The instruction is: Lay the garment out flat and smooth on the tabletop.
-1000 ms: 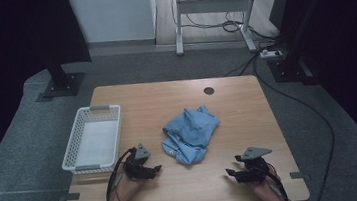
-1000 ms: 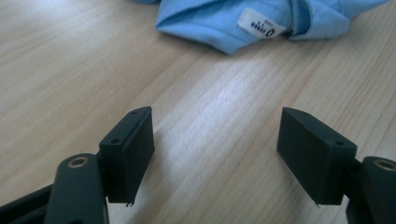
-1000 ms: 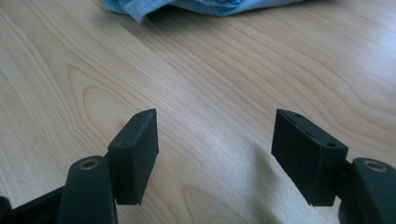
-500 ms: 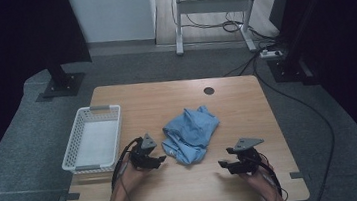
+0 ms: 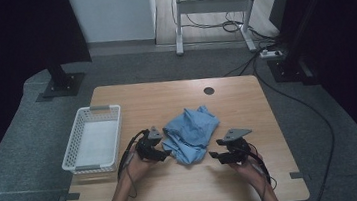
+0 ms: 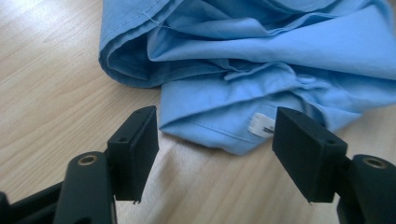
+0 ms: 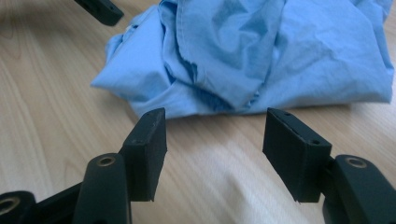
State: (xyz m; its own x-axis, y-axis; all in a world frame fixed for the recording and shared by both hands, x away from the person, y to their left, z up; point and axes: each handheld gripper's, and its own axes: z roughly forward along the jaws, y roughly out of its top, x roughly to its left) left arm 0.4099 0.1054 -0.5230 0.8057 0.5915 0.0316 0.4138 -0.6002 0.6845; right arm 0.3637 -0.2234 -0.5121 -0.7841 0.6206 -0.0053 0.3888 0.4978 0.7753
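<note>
On the desk (image 5: 131, 100): a blue cloth (image 5: 190, 133) lies near the middle, a little toward the person's side, crumpled into a loose heap.
Left gripper (image 5: 164, 153): it sits just beside the cloth's left edge and points at it; probably it is placed there to take the nearest hem.
Left jaws: spread, with nothing between the pads; they have just been opening a little more. In the left gripper view the folded hem (image 6: 210, 133) lies just ahead of the gap, not yet inside it.
Right gripper (image 5: 214, 154): it stands just off the cloth's near right corner, also turned toward it, so the two grippers flank the heap from both sides. I judge this is the approach for a two-handed pick.
Right jaws: spread and empty; they have just been closing a little. Bare wood lies between the pads, the cloth near ahead.
Cloth, look: light blue, thin woven fabric with stitched hems, many soft folds and creases. A small white label (image 6: 261, 125) shows at the near hem.
Basket (image 5: 77, 146): white, perforated, at the desk's left edge, apart from the cloth; perhaps the cloth goes there later.
</note>
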